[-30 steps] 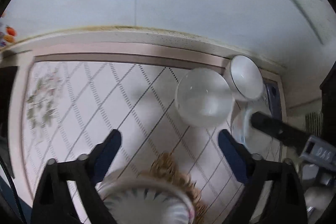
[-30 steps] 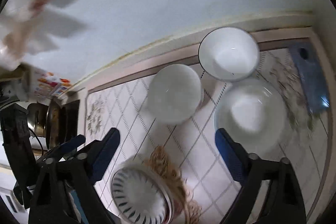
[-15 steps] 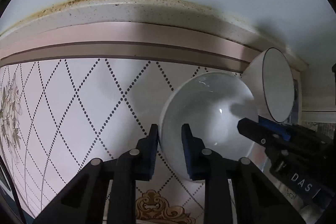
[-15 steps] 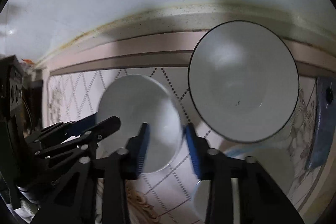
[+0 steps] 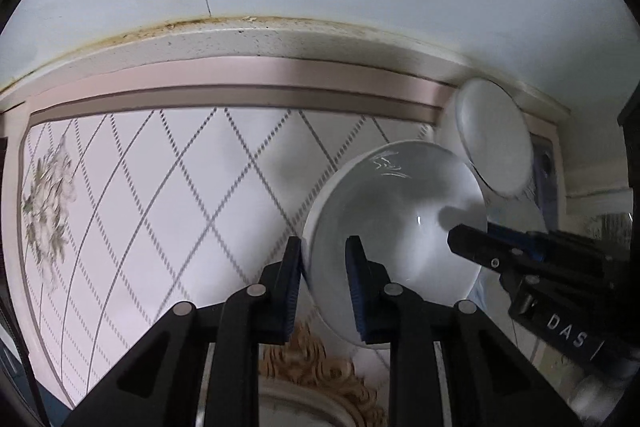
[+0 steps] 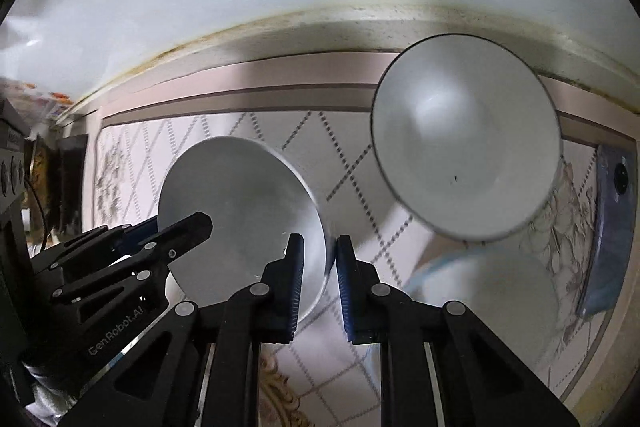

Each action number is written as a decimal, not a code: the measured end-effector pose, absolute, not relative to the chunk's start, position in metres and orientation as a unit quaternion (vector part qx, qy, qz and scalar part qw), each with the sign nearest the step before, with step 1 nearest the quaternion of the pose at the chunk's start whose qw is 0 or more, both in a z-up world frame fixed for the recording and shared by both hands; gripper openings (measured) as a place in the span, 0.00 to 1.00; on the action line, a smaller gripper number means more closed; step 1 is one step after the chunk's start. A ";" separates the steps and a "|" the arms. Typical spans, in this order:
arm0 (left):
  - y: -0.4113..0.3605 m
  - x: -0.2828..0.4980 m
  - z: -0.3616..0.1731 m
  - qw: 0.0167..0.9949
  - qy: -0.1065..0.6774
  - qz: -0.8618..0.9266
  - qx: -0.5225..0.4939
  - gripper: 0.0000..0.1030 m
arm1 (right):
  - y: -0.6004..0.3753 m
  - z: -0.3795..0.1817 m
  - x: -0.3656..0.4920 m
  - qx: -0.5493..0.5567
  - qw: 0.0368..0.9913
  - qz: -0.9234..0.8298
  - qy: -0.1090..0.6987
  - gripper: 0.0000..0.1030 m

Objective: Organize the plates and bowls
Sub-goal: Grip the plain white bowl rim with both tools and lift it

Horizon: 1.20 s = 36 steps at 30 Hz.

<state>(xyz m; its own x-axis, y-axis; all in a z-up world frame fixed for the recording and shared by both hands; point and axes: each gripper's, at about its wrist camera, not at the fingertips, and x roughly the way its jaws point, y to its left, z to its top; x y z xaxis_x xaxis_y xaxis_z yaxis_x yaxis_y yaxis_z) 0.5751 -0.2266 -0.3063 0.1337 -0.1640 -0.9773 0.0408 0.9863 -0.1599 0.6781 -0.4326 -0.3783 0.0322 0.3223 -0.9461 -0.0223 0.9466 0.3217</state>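
Observation:
A plain white bowl (image 5: 400, 227) sits on the patterned mat. My left gripper (image 5: 324, 267) is shut on its left rim, one pad inside the bowl and one outside. The right gripper (image 6: 318, 263) is closing on the opposite rim of the same bowl (image 6: 240, 211), the wall pinched between its blue pads. Each gripper shows in the other's view: the right gripper (image 5: 472, 239) and the left gripper (image 6: 176, 227). A dark-rimmed white bowl (image 6: 464, 139) stands behind and to the right, close to the held bowl. A blurred white plate (image 6: 492, 299) lies in front of it.
The mat (image 5: 160, 207) has a diamond pattern and ends at a beige ledge (image 5: 260, 39) under the white wall. A blue flat object (image 6: 612, 227) lies at the mat's right edge. A pale dish rim (image 5: 296, 403) shows below the left fingers. Dark kitchen items (image 6: 36, 167) stand far left.
Both grippers came down from wide open above the mat and closed on opposite rims of the plain white bowl. The striped dish has slipped out of the right view.

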 end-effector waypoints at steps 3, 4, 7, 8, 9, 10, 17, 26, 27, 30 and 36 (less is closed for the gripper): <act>-0.233 0.543 -0.289 0.753 0.652 -0.082 -0.035 0.19 | -0.434 -0.357 0.655 0.103 0.713 0.132 0.681 0.18; -0.234 0.534 -0.285 0.752 0.652 -0.086 -0.033 0.19 | -0.432 -0.351 0.645 0.100 0.714 0.134 0.680 0.18; -0.250 0.501 -0.280 0.748 0.655 -0.104 -0.031 0.19 | -0.442 -0.331 0.609 0.091 0.716 0.139 0.678 0.18; -0.254 0.491 -0.279 0.746 0.656 -0.111 -0.031 0.19 | -0.446 -0.326 0.595 0.089 0.716 0.140 0.679 0.18; -0.258 0.478 -0.279 0.743 0.658 -0.118 -0.033 0.19 | -0.450 -0.323 0.580 0.090 0.714 0.140 0.680 0.18; -0.262 0.473 -0.283 0.739 0.661 -0.122 -0.033 0.19 | -0.455 -0.321 0.568 0.090 0.713 0.140 0.681 0.18; -0.302 0.419 -0.324 0.699 0.699 -0.150 -0.020 0.19 | -0.496 -0.338 0.485 0.091 0.689 0.122 0.708 0.18; -0.339 0.401 -0.356 0.675 0.719 -0.161 0.033 0.19 | -0.533 -0.381 0.435 0.120 0.666 0.099 0.730 0.18; -0.341 0.401 -0.358 0.674 0.721 -0.160 0.034 0.19 | -0.534 -0.382 0.432 0.119 0.666 0.099 0.730 0.18; -0.345 0.404 -0.361 0.673 0.722 -0.156 0.035 0.19 | -0.533 -0.387 0.429 0.123 0.663 0.100 0.731 0.18; -0.344 0.405 -0.363 0.673 0.723 -0.150 0.041 0.19 | -0.530 -0.394 0.432 0.129 0.661 0.103 0.732 0.18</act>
